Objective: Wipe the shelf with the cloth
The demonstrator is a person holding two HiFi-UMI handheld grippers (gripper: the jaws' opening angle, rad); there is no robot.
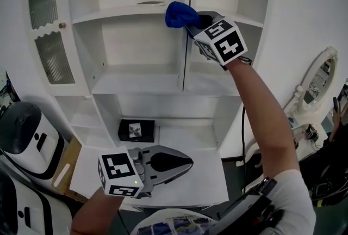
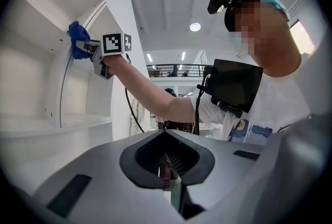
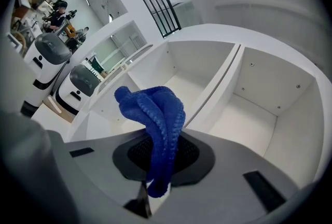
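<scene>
A bunched blue cloth [image 1: 180, 14] is clamped in my right gripper [image 1: 193, 24], which is shut on it. The cloth is held high, against the front edge of the white cabinet's upper shelf [image 1: 122, 12], just beside the central divider [image 1: 187, 60]. In the right gripper view the blue cloth [image 3: 157, 114] stands up out of the right gripper [image 3: 154, 189], above the two shelf bays. My left gripper [image 1: 190, 164] hangs low in front of the cabinet's bottom board, shut and holding nothing. The left gripper view shows the left gripper [image 2: 169, 172] pointing up towards the cloth [image 2: 78, 46].
A black box [image 1: 137, 130] lies on the lowest board [image 1: 185, 136]. The middle shelf [image 1: 138, 85] is bare. An arched glass door [image 1: 49, 30] stands open at the left. White robots [image 1: 27, 138] stand at the lower left and an oval mirror [image 1: 321, 73] at the right.
</scene>
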